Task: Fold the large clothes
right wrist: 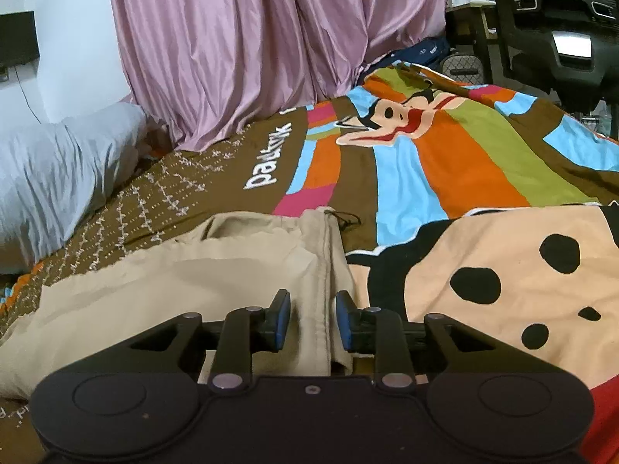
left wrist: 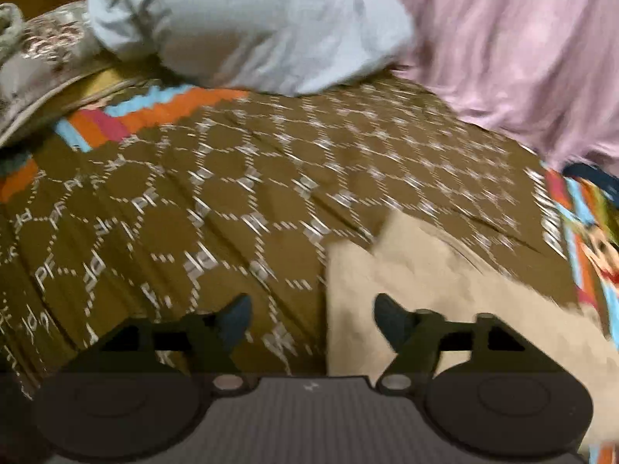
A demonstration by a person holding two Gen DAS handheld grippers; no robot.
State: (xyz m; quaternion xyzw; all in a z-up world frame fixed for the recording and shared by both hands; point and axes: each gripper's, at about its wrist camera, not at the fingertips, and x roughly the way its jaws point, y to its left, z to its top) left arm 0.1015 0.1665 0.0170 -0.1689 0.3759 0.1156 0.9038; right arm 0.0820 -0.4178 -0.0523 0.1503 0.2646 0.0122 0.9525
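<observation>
A beige garment (right wrist: 185, 282) lies flat on the patterned bedspread (right wrist: 445, 178), its waistband and drawstring at the far end. My right gripper (right wrist: 312, 319) is open, its blue-padded fingers (right wrist: 281, 321) either side of the garment's right hem, just above the cloth. In the left wrist view, which is blurred, the same beige garment (left wrist: 445, 301) lies at the lower right. My left gripper (left wrist: 311, 319) is open and empty over the garment's left edge, one finger above the brown bedspread (left wrist: 232, 193).
A grey pillow (right wrist: 58, 170) lies at the bed's far left; it also shows in the left wrist view (left wrist: 251, 27). Pink curtains (right wrist: 251, 38) hang behind the bed. A dark chair (right wrist: 561, 31) stands at the far right. An embroidered cushion (left wrist: 42, 58) lies far left.
</observation>
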